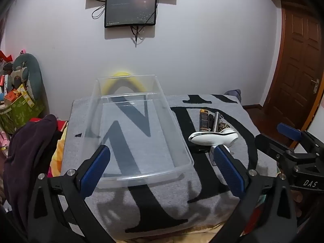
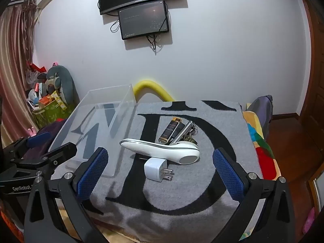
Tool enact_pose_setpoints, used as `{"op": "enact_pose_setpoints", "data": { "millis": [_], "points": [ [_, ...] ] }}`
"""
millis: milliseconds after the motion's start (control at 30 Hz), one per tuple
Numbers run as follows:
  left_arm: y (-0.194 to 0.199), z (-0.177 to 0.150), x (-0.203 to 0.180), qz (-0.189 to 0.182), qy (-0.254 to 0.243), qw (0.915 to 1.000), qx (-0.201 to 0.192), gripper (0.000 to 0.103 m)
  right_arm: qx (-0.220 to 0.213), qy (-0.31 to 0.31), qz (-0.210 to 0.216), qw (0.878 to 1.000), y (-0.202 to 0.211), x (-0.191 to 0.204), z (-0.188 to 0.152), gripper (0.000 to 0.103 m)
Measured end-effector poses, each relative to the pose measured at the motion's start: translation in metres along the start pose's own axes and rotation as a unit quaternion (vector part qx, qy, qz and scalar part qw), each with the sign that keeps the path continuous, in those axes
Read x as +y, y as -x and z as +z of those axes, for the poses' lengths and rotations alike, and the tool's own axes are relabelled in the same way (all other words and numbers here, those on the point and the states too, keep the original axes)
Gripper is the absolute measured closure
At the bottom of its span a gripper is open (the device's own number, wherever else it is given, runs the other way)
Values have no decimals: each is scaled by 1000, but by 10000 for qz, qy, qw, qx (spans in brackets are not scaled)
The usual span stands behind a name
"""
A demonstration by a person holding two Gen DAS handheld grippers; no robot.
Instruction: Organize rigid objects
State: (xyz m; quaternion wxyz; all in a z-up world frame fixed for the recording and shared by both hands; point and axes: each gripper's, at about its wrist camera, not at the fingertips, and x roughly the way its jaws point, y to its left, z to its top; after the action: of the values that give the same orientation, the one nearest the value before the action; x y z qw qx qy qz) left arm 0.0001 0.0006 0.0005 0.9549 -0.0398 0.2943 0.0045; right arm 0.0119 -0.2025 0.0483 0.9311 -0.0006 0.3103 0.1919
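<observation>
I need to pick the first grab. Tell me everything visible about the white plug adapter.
The white plug adapter is a small glossy plastic cube lying on its side on the grey blanket, two flat metal prongs pointing right. It sits just in front of the white handheld device, nearest the open right gripper, ungrasped.

Left gripper [image 1: 162, 168] wide open above near end of clear plastic bin [image 1: 182, 141], nothing between its blue pads [image 1: 95, 168]. Bin sits on grey blanket [image 1: 243, 158] with big black letters. Just right of bin: white handheld device [image 1: 212, 136], dark bottle [image 1: 204, 121], metal cylinder [image 1: 216, 121]. Right gripper [image 1: 289, 133] at right edge, finger apart from the pile
</observation>
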Motion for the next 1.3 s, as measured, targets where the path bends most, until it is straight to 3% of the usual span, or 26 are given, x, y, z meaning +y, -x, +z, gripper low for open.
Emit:
{"op": "enact_pose_setpoints", "data": {
  "millis": [167, 333, 1300],
  "points": [
    [6, 4, 12, -106, 15, 9999, 18, 0, -31, -30, 11, 10000, 0, -1, 0, 0],
    [4, 1, -3, 47, -120, 9999, -4, 0, -18, -23, -25, 10000, 0, 2, -1, 0],
    [3, 0, 1, -13, 12, 10000, 17, 0, -16, 14, -4, 10000, 0, 5, -1, 0]
  ]
}}
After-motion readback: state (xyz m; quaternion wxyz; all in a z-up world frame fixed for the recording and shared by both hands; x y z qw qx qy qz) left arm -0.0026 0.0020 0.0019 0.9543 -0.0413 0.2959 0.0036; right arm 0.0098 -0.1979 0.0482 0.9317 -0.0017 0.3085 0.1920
